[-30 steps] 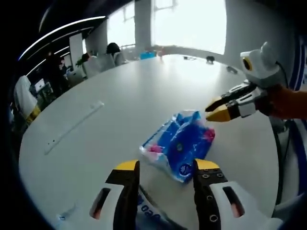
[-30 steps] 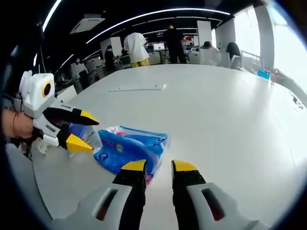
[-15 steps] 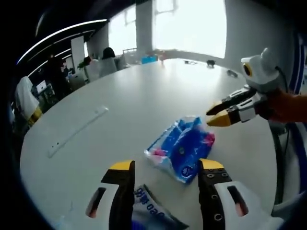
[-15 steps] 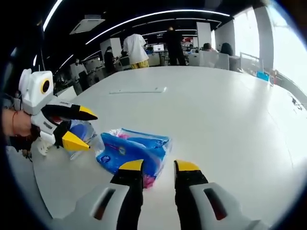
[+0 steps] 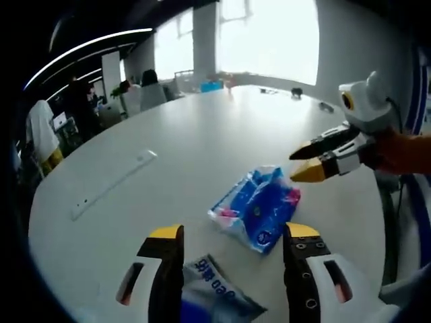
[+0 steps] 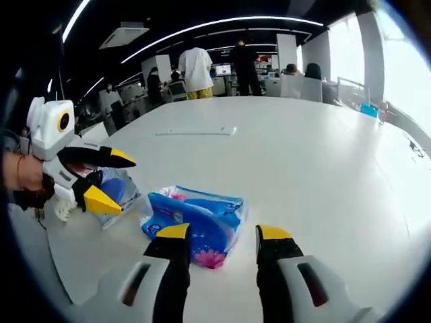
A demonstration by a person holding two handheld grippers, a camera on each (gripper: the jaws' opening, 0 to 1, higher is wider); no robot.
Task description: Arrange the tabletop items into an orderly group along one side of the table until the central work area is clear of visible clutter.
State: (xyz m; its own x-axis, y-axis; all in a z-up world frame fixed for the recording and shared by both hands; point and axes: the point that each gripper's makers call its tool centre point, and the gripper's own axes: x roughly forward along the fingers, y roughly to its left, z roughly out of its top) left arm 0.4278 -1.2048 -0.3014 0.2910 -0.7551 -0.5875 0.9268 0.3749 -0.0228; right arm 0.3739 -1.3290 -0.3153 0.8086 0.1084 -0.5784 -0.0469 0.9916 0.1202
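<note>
Yellow-tipped, your left gripper (image 5: 234,234) hangs low over the white table (image 5: 182,141) with its jaws spread apart, and a flat clear packet with blue print (image 5: 217,295) lies between them, not gripped. Just beyond sits the blue tissue pack (image 5: 256,205), pink showing at its ends, near the table's edge on your side. Your right gripper (image 6: 217,234) hovers with jaws apart straddling that same pack's near end, holding nothing. Farther out a long white strip (image 5: 113,183) lies flat on the table, well apart from both packs. People stand among desks beyond.
</note>
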